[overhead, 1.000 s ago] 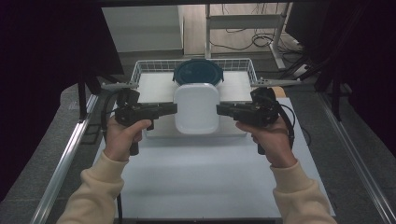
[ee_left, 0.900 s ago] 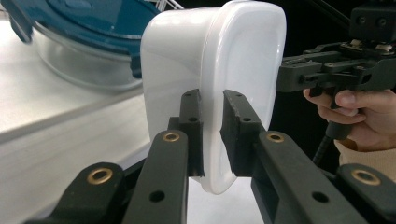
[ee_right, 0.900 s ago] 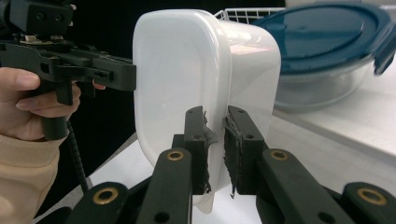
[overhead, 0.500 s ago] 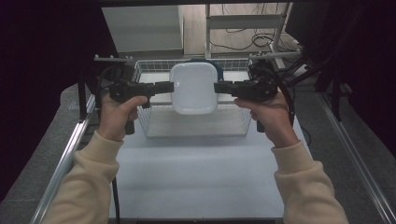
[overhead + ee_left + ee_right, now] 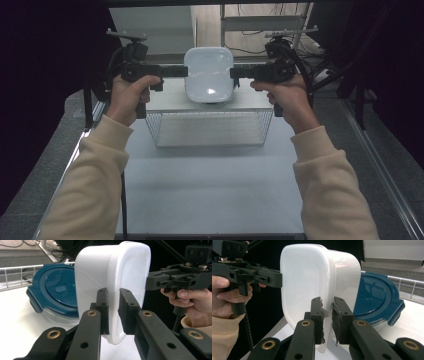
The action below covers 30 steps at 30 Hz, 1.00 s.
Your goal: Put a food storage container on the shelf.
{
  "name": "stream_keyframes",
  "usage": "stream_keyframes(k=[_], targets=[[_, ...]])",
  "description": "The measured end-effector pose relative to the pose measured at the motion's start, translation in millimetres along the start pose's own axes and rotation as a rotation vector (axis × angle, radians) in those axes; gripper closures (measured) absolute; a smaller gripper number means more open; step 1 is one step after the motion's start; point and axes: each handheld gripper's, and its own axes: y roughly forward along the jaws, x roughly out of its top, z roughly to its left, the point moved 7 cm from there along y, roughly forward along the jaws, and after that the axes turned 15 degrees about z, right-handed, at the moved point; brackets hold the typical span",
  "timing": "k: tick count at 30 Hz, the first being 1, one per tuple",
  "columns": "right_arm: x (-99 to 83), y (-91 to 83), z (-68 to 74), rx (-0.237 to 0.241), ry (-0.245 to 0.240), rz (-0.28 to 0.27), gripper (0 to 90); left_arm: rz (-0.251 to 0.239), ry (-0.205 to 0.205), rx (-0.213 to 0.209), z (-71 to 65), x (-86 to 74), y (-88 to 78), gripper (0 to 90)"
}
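While both claws clamp the white container (image 5: pixel 209 75) aloft over the wire basket (image 5: pixel 210 131), carrying is underway. Left claw (image 5: pixel 113 312) pinches its rim; right claw (image 5: pixel 327 321) likewise, blue-lidded container (image 5: pixel 375 302) behind. Next: level, synchronized lowering.

A white table (image 5: pixel 210 185) is seen stretching forward between dark surroundings. A wire basket (image 5: pixel 210 127) is set on its far half, its mesh front wall turned toward the near edge. Inside the basket, a clear round container with a dark blue lid (image 5: pixel 53 293) is seen resting on the white surface.
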Motion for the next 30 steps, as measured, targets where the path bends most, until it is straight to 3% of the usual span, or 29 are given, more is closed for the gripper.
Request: stream_keyframes(k=[7,16,18,22,26,30], targets=[[14.1,4.8,-13.4,0.007,0.029,0.016,78.8,0.007,-0.037,-0.014,10.8,11.4,5.6,79.2],[17.3,13.2,-25.3,0.015,0.061,0.032,78.6,0.012,-0.07,-0.027,22.2,15.9,13.2,79.2],[18.4,14.3,-28.9,0.041,0.081,0.028,78.4,0.007,-0.089,-0.043,25.3,18.4,14.0,79.5],[23.6,17.4,-36.8,0.067,0.124,0.031,76.1,0.001,-0.134,-0.074,33.5,25.5,16.9,79.4],[32.4,23.8,-44.6,0.067,0.168,0.042,72.8,-0.005,-0.207,-0.102,46.5,33.1,23.6,77.1],[39.7,33.7,-56.6,0.06,0.24,0.056,68.8,-0.022,-0.293,-0.164,62.2,38.4,30.9,76.3]])
